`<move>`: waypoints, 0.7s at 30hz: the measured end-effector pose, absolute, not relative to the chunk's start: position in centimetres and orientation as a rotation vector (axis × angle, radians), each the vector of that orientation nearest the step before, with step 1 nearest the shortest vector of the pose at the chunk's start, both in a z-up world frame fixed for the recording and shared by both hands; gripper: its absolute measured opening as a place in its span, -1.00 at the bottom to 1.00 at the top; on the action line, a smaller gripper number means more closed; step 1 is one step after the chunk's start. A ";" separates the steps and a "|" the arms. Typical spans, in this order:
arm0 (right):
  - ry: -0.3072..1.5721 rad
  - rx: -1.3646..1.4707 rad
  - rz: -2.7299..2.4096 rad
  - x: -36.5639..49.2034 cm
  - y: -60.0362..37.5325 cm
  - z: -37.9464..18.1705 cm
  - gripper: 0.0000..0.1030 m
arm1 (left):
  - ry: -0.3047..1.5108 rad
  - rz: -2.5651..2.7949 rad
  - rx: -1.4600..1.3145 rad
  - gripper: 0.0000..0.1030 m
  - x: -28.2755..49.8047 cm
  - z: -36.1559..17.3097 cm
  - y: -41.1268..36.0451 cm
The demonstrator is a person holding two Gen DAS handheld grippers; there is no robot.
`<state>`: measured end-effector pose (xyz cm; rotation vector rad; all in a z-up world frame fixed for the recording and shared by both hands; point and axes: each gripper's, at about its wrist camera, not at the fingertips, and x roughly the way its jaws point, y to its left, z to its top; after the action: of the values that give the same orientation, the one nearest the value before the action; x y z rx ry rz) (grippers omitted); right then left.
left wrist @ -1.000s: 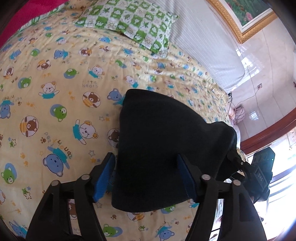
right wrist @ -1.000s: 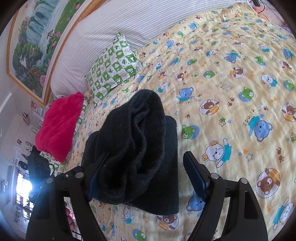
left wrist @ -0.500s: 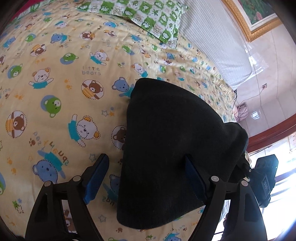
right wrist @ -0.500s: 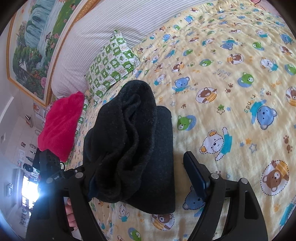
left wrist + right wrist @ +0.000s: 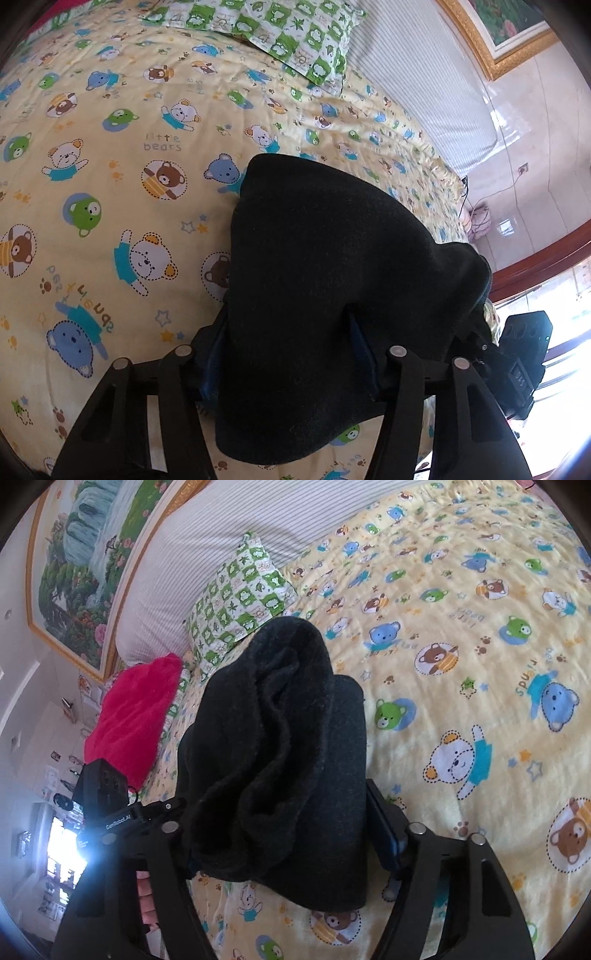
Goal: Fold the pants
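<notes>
Folded black pants [image 5: 325, 280] lie on bedspread [image 5: 110, 155]

Folded pants [image 5: 325, 280] are lying mid-bed [image 5: 110, 221], with a pillow [image 5: 280, 33] resting behind them by the headboard edge.

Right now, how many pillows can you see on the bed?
2. A green-and-white checked pillow lies by the striped headboard, and a bright pink pillow lies beside it, nearer the bed's edge. The black pants may hide more.
</notes>
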<state>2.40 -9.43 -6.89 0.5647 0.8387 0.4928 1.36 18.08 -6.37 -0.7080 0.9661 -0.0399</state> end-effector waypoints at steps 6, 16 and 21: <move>0.821 0.545 0.498 1.9 -9.1 -6.2 0.06 | 0.941 -0.011 -0.626 -0.23 0.4 -4.5 17.1; 0.790 0.546 0.539 1.5 -7.9 -4.2 -0.02 | 0.902 0.012 -0.607 -0.34 -1.4 -2.2 17.6; 0.794 0.540 0.577 1.8 -6.4 -3.9 -0.02 | 0.882 0.048 -0.619 -0.34 -2.4 -1.4 18.8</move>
<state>1.80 -6.44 -3.93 0.5405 0.7944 0.5772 -2.37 18.82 -1.37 -0.6191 0.8823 0.0481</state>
